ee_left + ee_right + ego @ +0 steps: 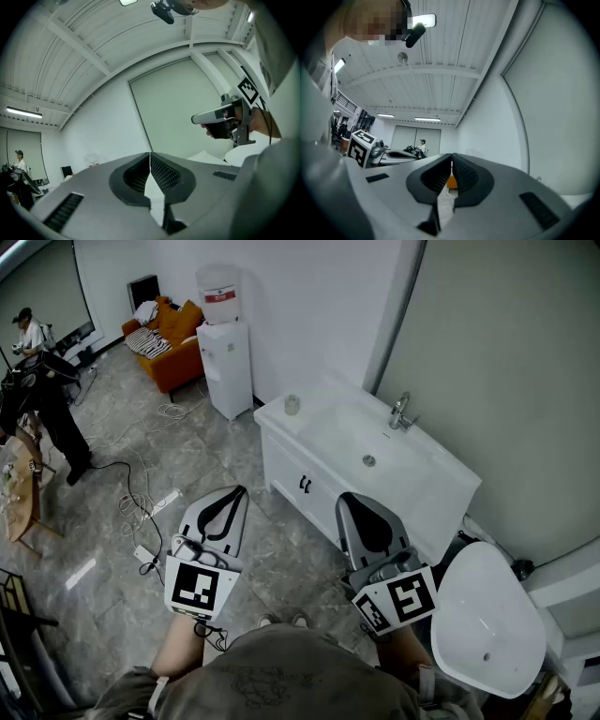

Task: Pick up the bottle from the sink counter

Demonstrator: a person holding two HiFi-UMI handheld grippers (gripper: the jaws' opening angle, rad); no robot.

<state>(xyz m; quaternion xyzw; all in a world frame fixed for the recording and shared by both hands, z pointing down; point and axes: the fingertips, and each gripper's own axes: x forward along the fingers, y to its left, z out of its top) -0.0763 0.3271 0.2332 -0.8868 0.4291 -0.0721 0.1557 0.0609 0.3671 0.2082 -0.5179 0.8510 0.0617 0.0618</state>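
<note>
The bottle [292,404] is a small pale thing standing on the left end of the white sink counter [319,442], left of the basin. Both grippers are held close to the person's body, well short of the counter and apart from the bottle. My left gripper [238,492] points toward the counter's left front with its jaws shut and nothing between them; its tips [150,155] meet against the wall behind. My right gripper [345,499] is shut and empty too, its tips [451,157] pressed together. The bottle shows in neither gripper view.
A faucet [401,413] stands at the back of the basin. A water dispenser [225,352] and an orange sofa [173,348] are left of the counter, cables [141,502] lie on the floor, a toilet [487,620] is at right. A person [42,399] stands far left.
</note>
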